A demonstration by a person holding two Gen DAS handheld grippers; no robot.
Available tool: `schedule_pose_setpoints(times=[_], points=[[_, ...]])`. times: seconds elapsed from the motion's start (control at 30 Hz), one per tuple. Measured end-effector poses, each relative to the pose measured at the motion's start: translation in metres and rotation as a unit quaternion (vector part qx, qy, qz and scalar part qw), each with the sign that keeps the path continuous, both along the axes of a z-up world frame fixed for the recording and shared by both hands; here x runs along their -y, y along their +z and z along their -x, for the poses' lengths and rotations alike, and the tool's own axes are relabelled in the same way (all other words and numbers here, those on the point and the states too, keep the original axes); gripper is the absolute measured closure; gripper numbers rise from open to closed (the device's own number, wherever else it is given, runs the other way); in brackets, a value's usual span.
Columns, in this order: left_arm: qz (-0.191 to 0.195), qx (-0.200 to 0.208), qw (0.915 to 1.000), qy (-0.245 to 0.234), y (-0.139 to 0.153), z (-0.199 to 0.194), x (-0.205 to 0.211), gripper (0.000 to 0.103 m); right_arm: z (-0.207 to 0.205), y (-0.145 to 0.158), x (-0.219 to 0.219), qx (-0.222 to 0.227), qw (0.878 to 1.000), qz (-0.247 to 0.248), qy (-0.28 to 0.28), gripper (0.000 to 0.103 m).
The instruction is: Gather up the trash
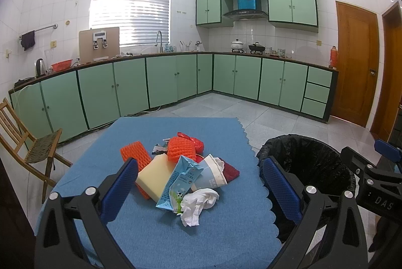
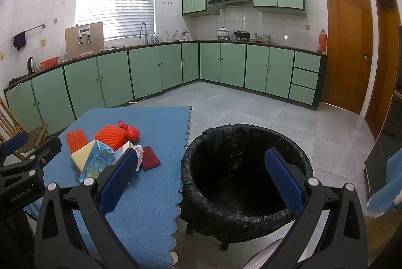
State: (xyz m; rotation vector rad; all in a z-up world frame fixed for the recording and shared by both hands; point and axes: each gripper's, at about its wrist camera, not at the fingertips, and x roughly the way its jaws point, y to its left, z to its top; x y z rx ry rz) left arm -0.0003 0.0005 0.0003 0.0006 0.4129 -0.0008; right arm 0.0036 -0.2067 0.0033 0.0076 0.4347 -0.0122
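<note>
A heap of trash lies on the blue tablecloth (image 1: 150, 238): a blue milk carton (image 1: 177, 183), crumpled white tissue (image 1: 198, 203), a pale yellow sponge block (image 1: 155, 174), orange foam nets (image 1: 181, 149), a paper cup (image 1: 213, 174) and a dark red cloth (image 1: 230, 171). My left gripper (image 1: 199, 164) hangs open just before the heap, holding nothing. The black-lined bin (image 2: 247, 176) stands on the floor right of the table. My right gripper (image 2: 203, 155) is open over the bin's near rim, empty. The heap also shows left in the right wrist view, milk carton (image 2: 96, 163) foremost.
A folding wooden chair (image 1: 30, 140) stands left of the table. Green kitchen cabinets (image 1: 160, 80) run along the far walls, a wooden door (image 1: 356, 62) at the right. Grey tiled floor (image 2: 251, 108) lies open beyond the bin. The right gripper's body (image 1: 371, 181) shows at the right edge.
</note>
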Motion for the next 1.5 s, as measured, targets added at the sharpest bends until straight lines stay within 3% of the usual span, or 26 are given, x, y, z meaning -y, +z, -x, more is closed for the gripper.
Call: schedule_pose_setpoints(times=[1.17,1.2,1.5], points=[[0.004,-0.007,1.0,0.001,0.005,0.001,-0.013,0.006,-0.004,-0.01,-0.004,-0.013,1.0,-0.004,0.007,0.005],[0.005,-0.011,0.9999,0.008,-0.008,-0.007,-0.012,0.006,-0.007,-0.01,-0.004,-0.015,1.0,-0.004,0.009,0.005],[-0.009,-0.033,0.9964,0.078,-0.022,-0.036,-0.059,0.006,-0.041,-0.028,-0.019,-0.04,0.999,0.0,0.03,0.005]])
